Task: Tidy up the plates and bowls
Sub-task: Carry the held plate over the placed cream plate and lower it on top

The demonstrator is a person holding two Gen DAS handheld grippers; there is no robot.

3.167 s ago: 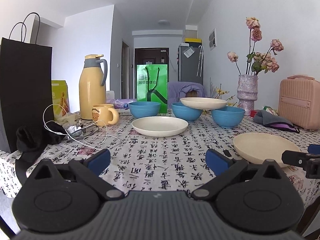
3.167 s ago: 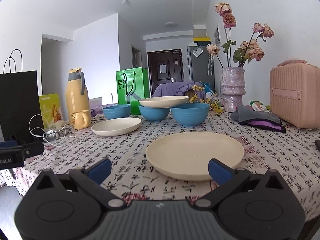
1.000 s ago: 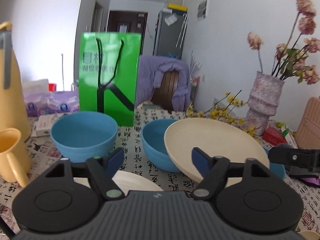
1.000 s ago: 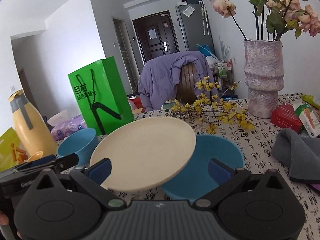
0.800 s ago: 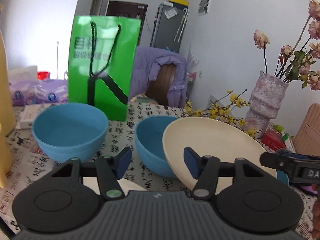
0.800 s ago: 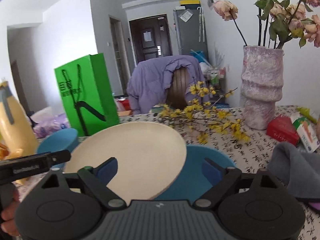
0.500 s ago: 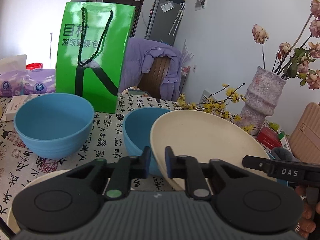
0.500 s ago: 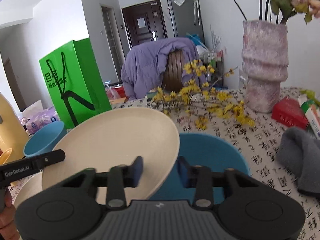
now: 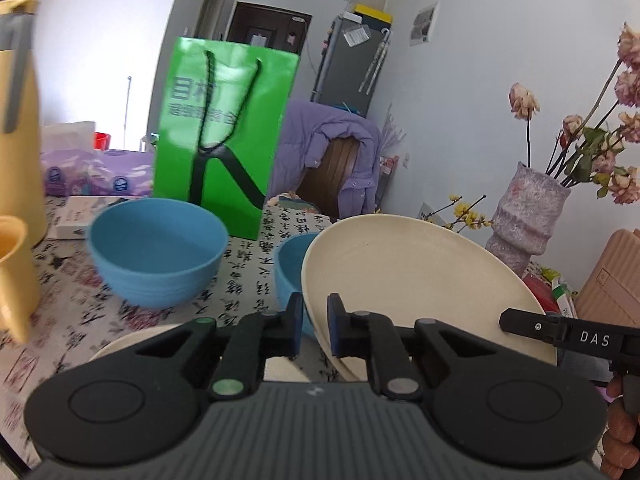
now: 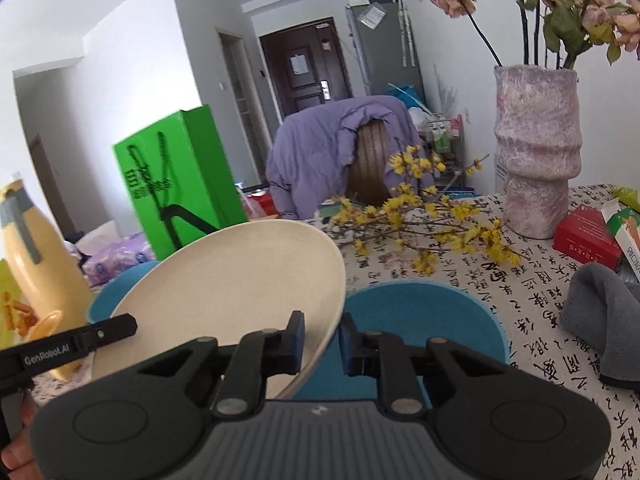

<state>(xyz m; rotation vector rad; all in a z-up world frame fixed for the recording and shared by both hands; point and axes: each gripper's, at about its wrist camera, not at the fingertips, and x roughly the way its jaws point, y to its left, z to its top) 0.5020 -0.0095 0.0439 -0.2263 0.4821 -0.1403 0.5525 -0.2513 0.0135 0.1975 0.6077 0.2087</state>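
Green bag (image 9: pixel 224 136) and vase (image 10: pixel 536 148) block the far side.

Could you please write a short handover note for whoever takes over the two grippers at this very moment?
Left gripper: shut on the near-left rim of the cream plate.
Right gripper: jaws closing, with the same plate's right rim between them.
The plate is tilted above two blue bowls: the middle bowl and the right bowl.
A third blue bowl stands alone in front of the green bag; another cream plate lies on the table below the left gripper.
Done: the plate is gripped.
Left: probably set it on the other plate, then group the bowls.
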